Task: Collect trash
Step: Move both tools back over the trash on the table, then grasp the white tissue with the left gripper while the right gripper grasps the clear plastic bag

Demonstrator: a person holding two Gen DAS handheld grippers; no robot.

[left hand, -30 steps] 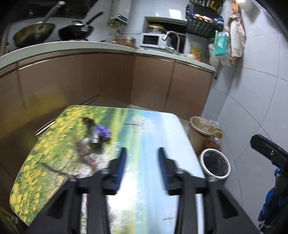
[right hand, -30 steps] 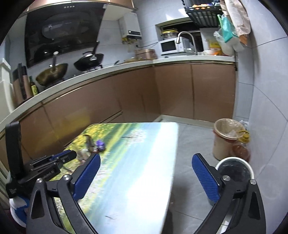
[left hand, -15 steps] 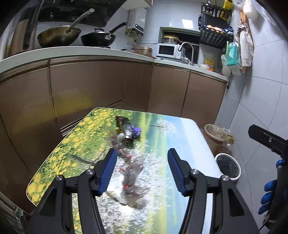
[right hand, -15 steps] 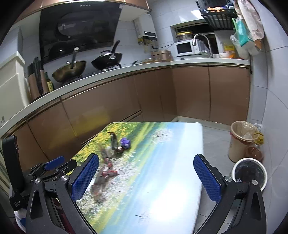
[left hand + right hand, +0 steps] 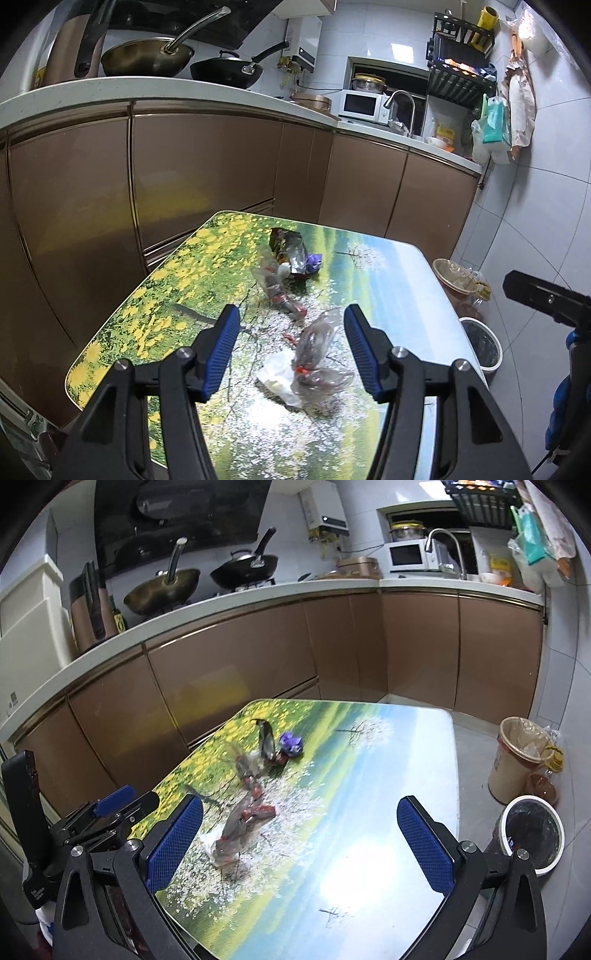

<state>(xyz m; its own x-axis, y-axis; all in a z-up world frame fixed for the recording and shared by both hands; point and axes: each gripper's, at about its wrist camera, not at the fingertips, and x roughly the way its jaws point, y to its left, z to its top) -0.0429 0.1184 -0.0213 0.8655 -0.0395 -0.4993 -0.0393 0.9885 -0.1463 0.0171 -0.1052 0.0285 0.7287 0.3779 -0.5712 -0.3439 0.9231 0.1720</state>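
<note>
Trash lies on a small table (image 5: 399, 295) printed with a landscape picture. Nearest me is a crumpled clear plastic bag (image 5: 317, 354) beside a white wrapper (image 5: 277, 376). Farther back lie another clear wrapper (image 5: 271, 280), a dark snack packet (image 5: 290, 251) and a purple wrapper (image 5: 314, 262). The right wrist view shows the same pile: clear bag (image 5: 236, 827), purple wrapper (image 5: 291, 742). My left gripper (image 5: 291, 347) is open and empty, hovering above the near clear bag. My right gripper (image 5: 299, 842) is open wide and empty above the table's near right part.
A white-rimmed bin with a dark liner (image 5: 532, 834) stands on the floor right of the table, with a tan lined bin (image 5: 517, 753) and bottles behind it. Brown kitchen cabinets (image 5: 207, 177) wrap around behind and to the left. The left gripper's body (image 5: 85, 819) shows at left.
Both cameras have pulled back and risen, so more of the table and the near clear bag came into view. My left gripper's jaws have opened wider. The trash has not moved.
</note>
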